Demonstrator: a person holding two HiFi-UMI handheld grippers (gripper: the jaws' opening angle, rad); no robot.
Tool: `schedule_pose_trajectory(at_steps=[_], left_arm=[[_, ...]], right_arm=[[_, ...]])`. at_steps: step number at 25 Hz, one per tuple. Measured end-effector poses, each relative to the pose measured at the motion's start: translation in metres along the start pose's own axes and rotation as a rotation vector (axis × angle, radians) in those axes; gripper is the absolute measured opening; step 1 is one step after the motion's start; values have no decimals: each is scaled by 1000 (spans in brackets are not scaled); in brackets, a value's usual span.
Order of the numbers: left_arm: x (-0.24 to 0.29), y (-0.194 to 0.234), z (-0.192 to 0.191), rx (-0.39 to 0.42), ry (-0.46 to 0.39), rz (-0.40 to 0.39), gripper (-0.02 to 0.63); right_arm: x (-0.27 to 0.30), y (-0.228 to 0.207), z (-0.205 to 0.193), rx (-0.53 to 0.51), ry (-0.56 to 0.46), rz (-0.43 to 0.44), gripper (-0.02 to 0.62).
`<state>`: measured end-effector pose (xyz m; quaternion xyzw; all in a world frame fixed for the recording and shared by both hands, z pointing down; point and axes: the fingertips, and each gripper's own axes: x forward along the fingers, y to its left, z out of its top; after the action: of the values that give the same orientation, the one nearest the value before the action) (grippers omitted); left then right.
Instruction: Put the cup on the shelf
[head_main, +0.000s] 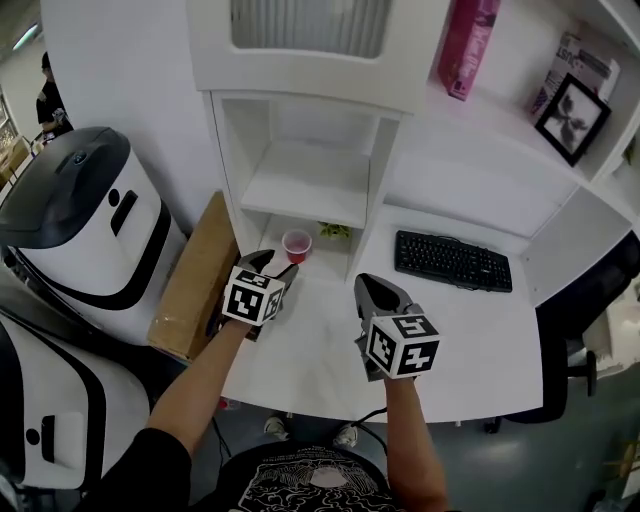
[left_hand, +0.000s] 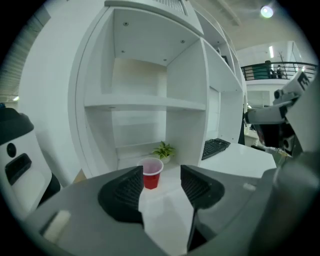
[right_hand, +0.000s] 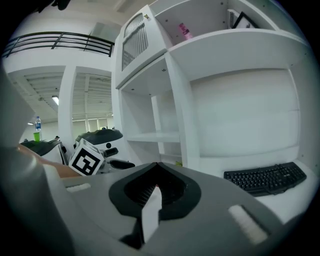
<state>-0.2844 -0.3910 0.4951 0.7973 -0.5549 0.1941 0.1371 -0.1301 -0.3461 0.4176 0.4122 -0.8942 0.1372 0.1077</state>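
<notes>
A red cup (head_main: 297, 245) stands upright on the white desk (head_main: 320, 350), at the mouth of the shelf unit's bottom compartment. The empty shelf board (head_main: 305, 185) is above it. My left gripper (head_main: 280, 270) is open just short of the cup with nothing between its jaws. In the left gripper view the cup (left_hand: 151, 173) shows beyond the gap of the gripper (left_hand: 161, 186), below the shelf board (left_hand: 145, 105). My right gripper (head_main: 368, 290) hovers over the desk to the right of the cup. In its own view the right gripper (right_hand: 156, 167) is shut and empty.
A small green plant (head_main: 334, 231) sits behind the cup in the bottom compartment. A black keyboard (head_main: 452, 261) lies at the right. A cardboard box (head_main: 195, 280) leans at the desk's left edge beside a white-and-black machine (head_main: 80, 215). A pink box (head_main: 468, 40) and a picture frame (head_main: 572, 118) stand higher up.
</notes>
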Motion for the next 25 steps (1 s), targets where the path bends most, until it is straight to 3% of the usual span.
schedule_pose_trajectory(at_steps=[14, 20, 25], left_arm=[[-84, -49, 66, -71, -198, -7, 74], [-98, -59, 75, -69, -214, 9, 2], [-103, -60, 84, -43, -222, 22, 0]], right_arm=[[-12, -8, 11, -62, -8, 74, 25], [-16, -8, 21, -104, -31, 94, 23], [-21, -7, 35, -153, -57, 96, 23]])
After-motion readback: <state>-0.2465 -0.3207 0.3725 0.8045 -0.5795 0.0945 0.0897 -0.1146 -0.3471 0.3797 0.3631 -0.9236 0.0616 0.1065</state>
